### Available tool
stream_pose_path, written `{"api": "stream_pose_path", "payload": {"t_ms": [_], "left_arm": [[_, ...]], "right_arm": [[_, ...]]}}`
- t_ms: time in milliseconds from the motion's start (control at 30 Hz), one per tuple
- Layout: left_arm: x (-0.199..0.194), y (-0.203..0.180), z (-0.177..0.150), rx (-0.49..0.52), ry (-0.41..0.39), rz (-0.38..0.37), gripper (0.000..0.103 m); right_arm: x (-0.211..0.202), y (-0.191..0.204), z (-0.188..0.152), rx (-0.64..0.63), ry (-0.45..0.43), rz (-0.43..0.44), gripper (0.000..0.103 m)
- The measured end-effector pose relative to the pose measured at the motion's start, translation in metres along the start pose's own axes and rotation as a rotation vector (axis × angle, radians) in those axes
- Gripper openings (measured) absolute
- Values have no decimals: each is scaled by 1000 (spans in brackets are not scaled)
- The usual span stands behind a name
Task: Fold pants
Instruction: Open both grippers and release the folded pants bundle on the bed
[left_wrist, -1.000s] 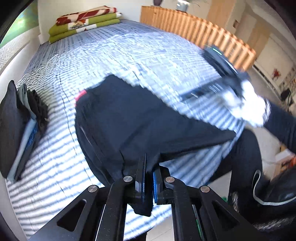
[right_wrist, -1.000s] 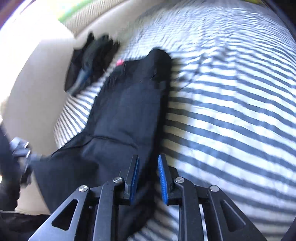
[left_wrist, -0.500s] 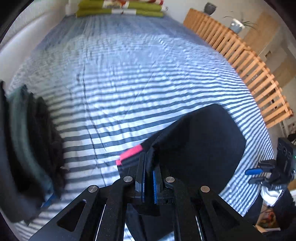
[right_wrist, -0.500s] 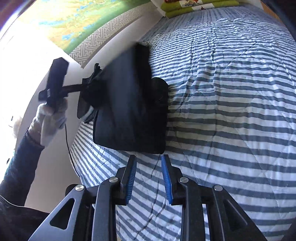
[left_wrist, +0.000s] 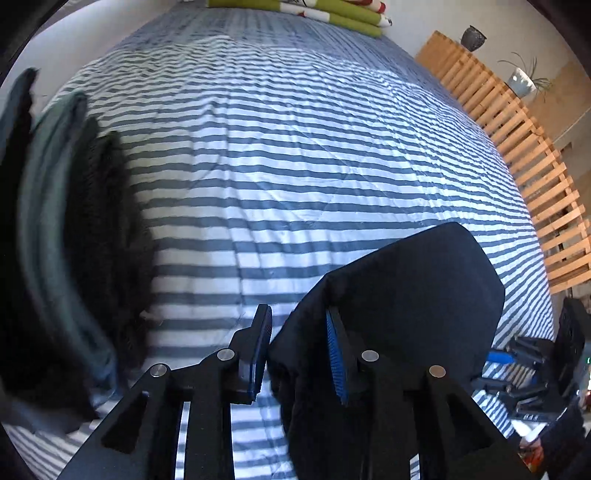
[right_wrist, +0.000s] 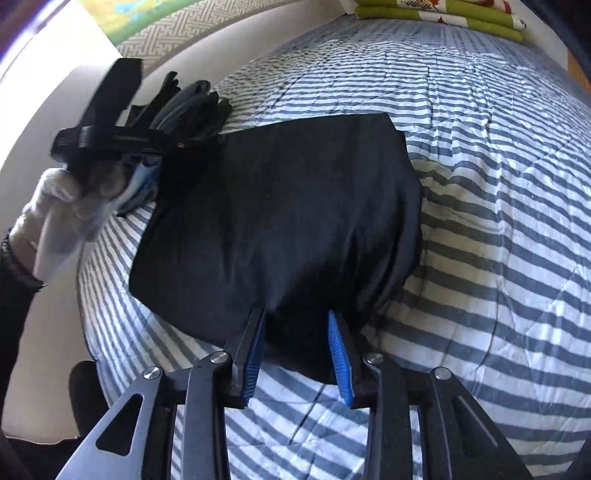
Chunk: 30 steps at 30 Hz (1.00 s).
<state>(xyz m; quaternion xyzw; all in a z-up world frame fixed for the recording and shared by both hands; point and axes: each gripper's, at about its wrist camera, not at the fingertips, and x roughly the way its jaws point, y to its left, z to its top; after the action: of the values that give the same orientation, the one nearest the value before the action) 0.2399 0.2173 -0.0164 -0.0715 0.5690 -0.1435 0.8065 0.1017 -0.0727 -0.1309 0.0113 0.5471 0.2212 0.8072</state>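
Note:
Black pants (left_wrist: 406, 291) lie folded into a compact bundle on the blue-and-white striped bed (left_wrist: 295, 147). My left gripper (left_wrist: 299, 350) is at the bundle's left corner, its jaws opening; cloth lies loose between them and the pads do not pinch it. In the right wrist view the pants (right_wrist: 280, 221) fill the middle, and my right gripper (right_wrist: 297, 350) straddles their near edge with its jaws opening and cloth between the blue pads. A white-gloved hand (right_wrist: 59, 206) holds the left gripper (right_wrist: 110, 136) at the far left corner.
A stack of dark folded clothes (left_wrist: 74, 221) stands at the bed's left edge, close to the pants (right_wrist: 192, 107). Green and red folded blankets (left_wrist: 314, 11) lie at the bed's head. A wooden slatted rail (left_wrist: 535, 166) runs along the right side.
The left gripper carried the pants' end across the bed over the rest, set it down and opened its jaws. The right gripper moved up to the bundle's near edge, its jaws wider.

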Motion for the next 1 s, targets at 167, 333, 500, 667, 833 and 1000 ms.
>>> {"api": "stream_pose_path", "payload": {"t_ms": [167,333,500,667,833,1000], "left_arm": [[-30,5,-15,-19,-104,108,45],[-62,-26,-50,42,-222,55,45],[-27,-67,-79,189,-224,79,45],[26,-16,-67,37,-174,70,46],[-19,1,-78,-11,-235,146,42],[-56,-1,-130,-35,-250,74,42]], "right_arm": [[-18,6,-1,10,-40,1,34],[-37,30,6,-48,-130,-40,34],[-14,40,24,-44,-155,-98,34],[31,13,30,-21,-99,-230,31],[3,10,23,31,-126,-189,30],[-29,25,-7,31,-173,-149,30]]}}
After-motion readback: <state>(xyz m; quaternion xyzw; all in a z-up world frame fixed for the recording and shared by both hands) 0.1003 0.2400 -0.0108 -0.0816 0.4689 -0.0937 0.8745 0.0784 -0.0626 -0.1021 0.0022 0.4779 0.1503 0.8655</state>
